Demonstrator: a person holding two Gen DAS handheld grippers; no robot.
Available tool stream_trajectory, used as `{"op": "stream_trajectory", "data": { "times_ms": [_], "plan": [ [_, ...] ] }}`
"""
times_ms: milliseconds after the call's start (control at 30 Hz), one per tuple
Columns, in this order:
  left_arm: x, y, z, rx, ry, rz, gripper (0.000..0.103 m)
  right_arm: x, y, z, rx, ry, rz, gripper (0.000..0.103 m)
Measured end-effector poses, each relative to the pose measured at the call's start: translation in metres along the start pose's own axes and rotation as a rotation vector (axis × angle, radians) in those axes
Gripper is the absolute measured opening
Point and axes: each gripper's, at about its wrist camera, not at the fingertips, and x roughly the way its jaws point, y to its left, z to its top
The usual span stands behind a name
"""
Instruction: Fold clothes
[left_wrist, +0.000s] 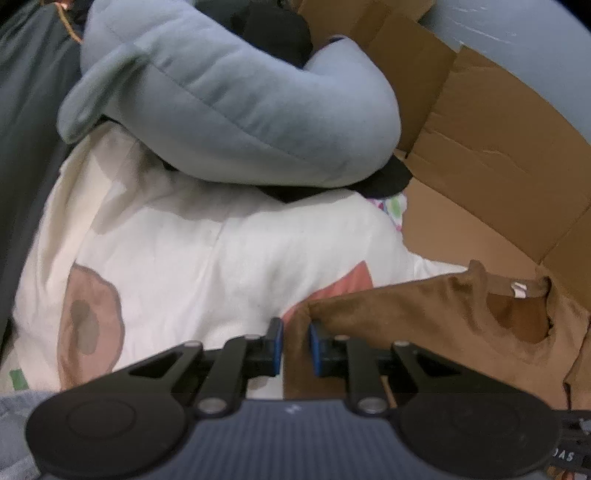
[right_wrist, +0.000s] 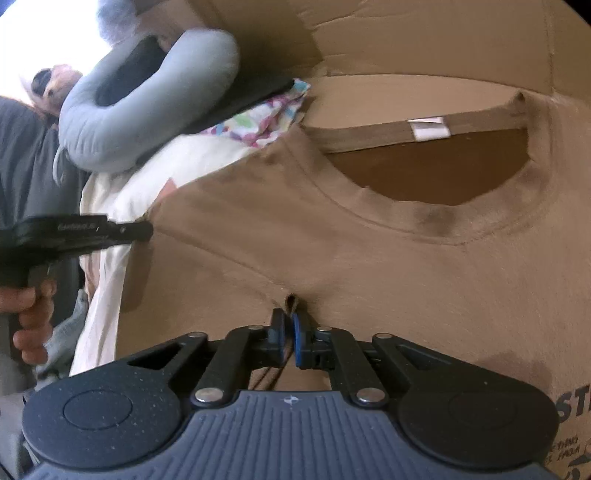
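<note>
At twelve o'clock from my right gripper (right_wrist: 290, 334), clamped on the brown T-shirt (right_wrist: 369, 258), lies its collar; my left gripper (left_wrist: 296, 341) pinches the shoulder at nine.

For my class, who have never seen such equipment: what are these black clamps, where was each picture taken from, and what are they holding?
No robot here: a person holds a hand-held two-finger clamp in each hand, each carrying a camera looking along its fingers. The left gripper is seen from its own camera, the right gripper from its own. Both are shut on a brown cotton T-shirt, stretched over a brown cardboard box. Beside it lie a white printed cloth and a pale blue padded garment. The person's hand shows at the left of the right view.
</note>
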Motion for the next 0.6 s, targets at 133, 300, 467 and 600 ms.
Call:
{"op": "stream_trajectory", "data": {
  "times_ms": [133,300,467,600],
  "plan": [
    [-0.028,-0.001,-0.014,-0.011,-0.050,-0.006,0.026,-0.016,-0.003,-0.010,0.036,-0.019,0.014,0.021],
    [-0.058,-0.003,-0.043,-0.012,-0.067,-0.066,0.022,-0.023,0.000,-0.026,0.062,0.001,0.085,0.030],
    [-0.064,-0.011,-0.070,-0.033,-0.060,-0.116,0.016,-0.018,0.004,-0.041,0.073,0.037,0.129,0.043],
    [-0.051,-0.017,-0.085,-0.021,-0.031,-0.127,0.015,-0.007,0.003,-0.047,0.115,0.070,0.184,0.043]
  ]
}}
